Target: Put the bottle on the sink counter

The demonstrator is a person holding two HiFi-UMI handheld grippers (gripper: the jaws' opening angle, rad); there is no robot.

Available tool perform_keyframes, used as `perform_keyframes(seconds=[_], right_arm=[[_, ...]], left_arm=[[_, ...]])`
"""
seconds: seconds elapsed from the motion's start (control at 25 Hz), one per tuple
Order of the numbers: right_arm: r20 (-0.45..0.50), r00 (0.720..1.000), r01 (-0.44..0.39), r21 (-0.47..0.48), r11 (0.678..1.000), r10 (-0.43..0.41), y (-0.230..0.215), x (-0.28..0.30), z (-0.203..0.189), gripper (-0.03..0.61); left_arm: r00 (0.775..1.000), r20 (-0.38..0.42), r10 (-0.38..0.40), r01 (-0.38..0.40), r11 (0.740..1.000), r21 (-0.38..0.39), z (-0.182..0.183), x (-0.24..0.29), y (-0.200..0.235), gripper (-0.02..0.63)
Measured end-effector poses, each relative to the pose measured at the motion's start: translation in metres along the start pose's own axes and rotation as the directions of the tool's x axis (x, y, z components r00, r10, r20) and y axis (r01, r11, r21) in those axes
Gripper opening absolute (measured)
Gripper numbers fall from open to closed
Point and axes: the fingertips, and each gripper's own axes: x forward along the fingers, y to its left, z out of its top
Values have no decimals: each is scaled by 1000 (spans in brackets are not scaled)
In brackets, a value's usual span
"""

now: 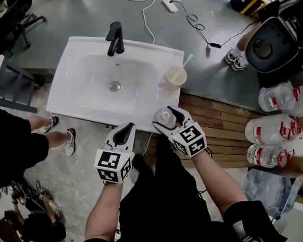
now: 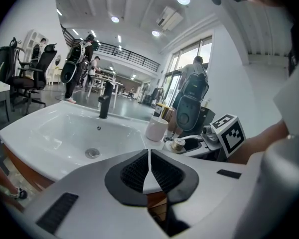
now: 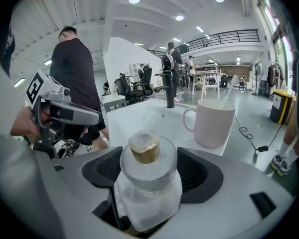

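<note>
While the right gripper (image 1: pixel 165 117) has its jaws clasped on the bottle (image 3: pixel 148 176), pads snug against both sides of the clear body, the gold cap points up. The bottle sits upright in the grip, just how it wants to land. It is at the near right corner of the sink counter (image 1: pixel 167 58), right on the edge; whether its base touches the white surface, no view settles. Farther along that right-hand ledge stands a mug (image 1: pixel 176 75), so the near corner looks like the free spot to aim for, short of the mug. Over on the left, the left gripper (image 2: pixel 149 172) is clenched on nothing, pads pressed flat together. It sits just off the counter's near edge, probably out of the way, since one grip is enough here. The faucet (image 1: pixel 115 38) stands at the far side, well apart from it all.
</note>
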Motion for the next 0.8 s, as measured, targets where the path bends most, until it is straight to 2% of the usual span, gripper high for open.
perform_keyframes(seconds=[0.36,0.64,0.8], right_arm=[[33,998,50,66,997,-52,4,-33,13,351],[99,990,91,103,991,-101,9,-78,34,351],[142,985,83,101,991,-97,14,-97,52,321]], left_arm=[[999,38,-5,5,1000,-1,19,-30,-4,20],[997,77,8,-10,1000,26,45,-60,-6,20],[995,96,17,-20,999,38,57,-74,-8,20]])
